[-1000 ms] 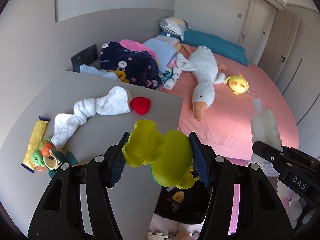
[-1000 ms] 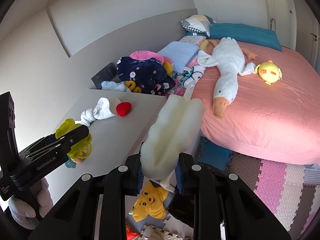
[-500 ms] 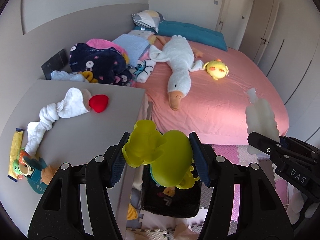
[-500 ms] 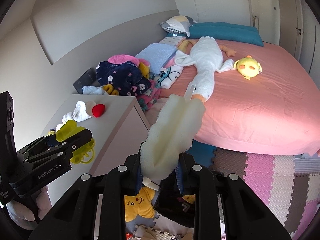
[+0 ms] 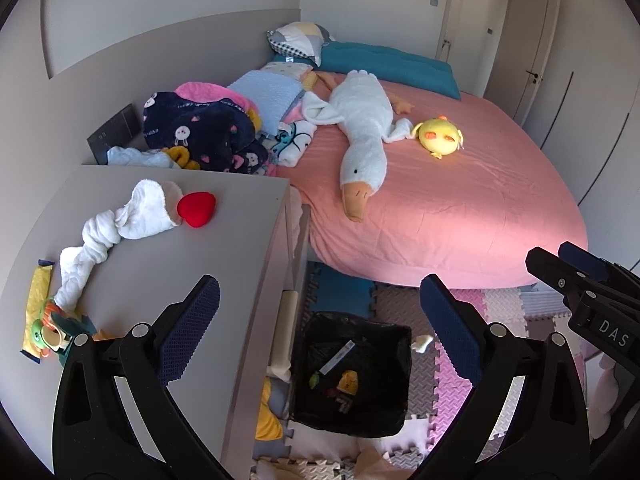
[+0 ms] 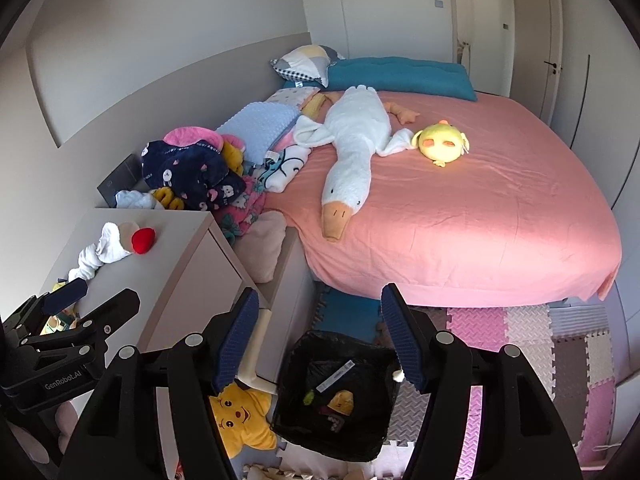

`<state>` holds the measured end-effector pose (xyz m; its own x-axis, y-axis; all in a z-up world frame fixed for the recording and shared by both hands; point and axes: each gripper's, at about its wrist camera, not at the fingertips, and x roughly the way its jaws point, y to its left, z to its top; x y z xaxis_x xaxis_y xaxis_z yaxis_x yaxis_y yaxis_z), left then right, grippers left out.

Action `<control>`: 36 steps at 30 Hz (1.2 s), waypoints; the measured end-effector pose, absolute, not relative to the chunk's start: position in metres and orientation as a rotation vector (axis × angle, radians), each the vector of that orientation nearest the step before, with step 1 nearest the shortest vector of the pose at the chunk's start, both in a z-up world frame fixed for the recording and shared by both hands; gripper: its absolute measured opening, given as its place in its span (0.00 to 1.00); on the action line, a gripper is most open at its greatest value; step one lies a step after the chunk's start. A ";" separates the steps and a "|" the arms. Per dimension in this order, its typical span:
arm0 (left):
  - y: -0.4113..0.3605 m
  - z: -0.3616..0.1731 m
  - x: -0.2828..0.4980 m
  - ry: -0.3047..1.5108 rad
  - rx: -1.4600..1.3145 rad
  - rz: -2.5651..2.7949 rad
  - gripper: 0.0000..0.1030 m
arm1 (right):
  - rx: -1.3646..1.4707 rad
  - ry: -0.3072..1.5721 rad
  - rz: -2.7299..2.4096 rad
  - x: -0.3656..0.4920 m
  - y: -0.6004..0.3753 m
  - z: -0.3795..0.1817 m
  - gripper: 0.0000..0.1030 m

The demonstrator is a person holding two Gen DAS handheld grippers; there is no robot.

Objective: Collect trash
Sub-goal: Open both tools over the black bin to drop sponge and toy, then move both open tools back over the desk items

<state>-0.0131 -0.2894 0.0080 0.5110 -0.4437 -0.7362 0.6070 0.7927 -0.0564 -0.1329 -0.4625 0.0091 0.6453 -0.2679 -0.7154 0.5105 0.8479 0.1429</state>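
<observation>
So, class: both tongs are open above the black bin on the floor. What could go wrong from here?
1. A small white scrap lies on the mat beside the bin, so it may get missed.
2. The left tongs hang close to the table edge and could bump it.

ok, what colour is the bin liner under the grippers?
Black. The trash bin has a black bag liner; it shows best in the right wrist view.

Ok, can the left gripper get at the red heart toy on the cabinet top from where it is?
Probably yes. The left gripper is open and holds nothing, and the red heart toy lies on the cabinet top ahead to its left, with only the white cloth beside it.
</observation>
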 end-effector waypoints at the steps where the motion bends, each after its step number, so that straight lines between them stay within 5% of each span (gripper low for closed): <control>1: -0.289 0.009 -0.013 0.815 0.218 -0.635 0.94 | 0.351 0.746 -0.453 -0.133 -0.462 0.010 0.63; 36: -0.155 0.003 0.027 0.860 0.126 -0.377 0.94 | 0.275 0.817 -0.195 -0.050 -0.354 0.000 0.63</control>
